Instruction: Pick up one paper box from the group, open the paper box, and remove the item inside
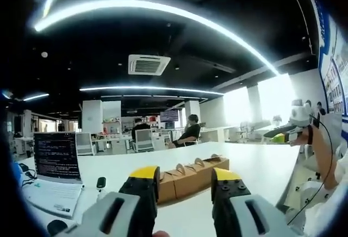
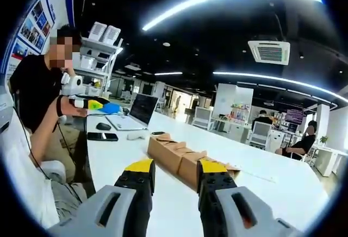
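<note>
A row of brown cardboard paper boxes (image 1: 190, 178) (image 2: 182, 158) sits packed together on a white counter (image 1: 261, 166) (image 2: 272, 177). The left claw (image 1: 185, 185) and right claw (image 2: 174, 180) hover spread and empty nearby. Closing on touching boxes could drag neighbours or crush a lid.

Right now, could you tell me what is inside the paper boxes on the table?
The paper boxes stand in a row on the white table, all shut, with their brown card walls and folded tops showing. Their contents are covered, so nothing inside can be seen.
</note>
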Demonstrator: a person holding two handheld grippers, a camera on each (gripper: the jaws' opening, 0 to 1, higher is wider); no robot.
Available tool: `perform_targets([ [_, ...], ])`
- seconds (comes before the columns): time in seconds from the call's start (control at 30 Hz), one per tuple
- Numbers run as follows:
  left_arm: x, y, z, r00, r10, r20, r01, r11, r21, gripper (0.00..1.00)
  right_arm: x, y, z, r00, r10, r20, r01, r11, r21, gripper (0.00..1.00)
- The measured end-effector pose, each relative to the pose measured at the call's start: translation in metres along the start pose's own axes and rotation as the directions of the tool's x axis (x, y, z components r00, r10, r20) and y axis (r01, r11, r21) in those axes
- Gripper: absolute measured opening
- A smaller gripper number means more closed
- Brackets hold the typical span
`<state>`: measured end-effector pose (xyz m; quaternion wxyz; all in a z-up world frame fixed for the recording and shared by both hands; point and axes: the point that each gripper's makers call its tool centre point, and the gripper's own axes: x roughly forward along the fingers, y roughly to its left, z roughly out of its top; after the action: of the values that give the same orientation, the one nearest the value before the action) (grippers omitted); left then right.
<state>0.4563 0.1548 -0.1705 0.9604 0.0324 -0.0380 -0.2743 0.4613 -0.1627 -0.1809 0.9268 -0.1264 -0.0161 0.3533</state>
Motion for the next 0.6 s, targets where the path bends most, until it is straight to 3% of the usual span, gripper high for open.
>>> perform_targets([
  [0.17,0.0,-0.003,0.0,1.0,-0.019,0.004,0.019,1.0,-0.012,0.39,0.007,0.0,-0.001,1.0,0.007,-0.006,-0.007,1.0,0.002,0.31],
  [0.6,0.001,-0.006,0.003,0.999,-0.039,0.015,0.039,0.999,-0.012,0.38,0.027,-0.027,-0.006,0.999,-0.023,-0.033,0.024,0.999,0.044,0.3],
])
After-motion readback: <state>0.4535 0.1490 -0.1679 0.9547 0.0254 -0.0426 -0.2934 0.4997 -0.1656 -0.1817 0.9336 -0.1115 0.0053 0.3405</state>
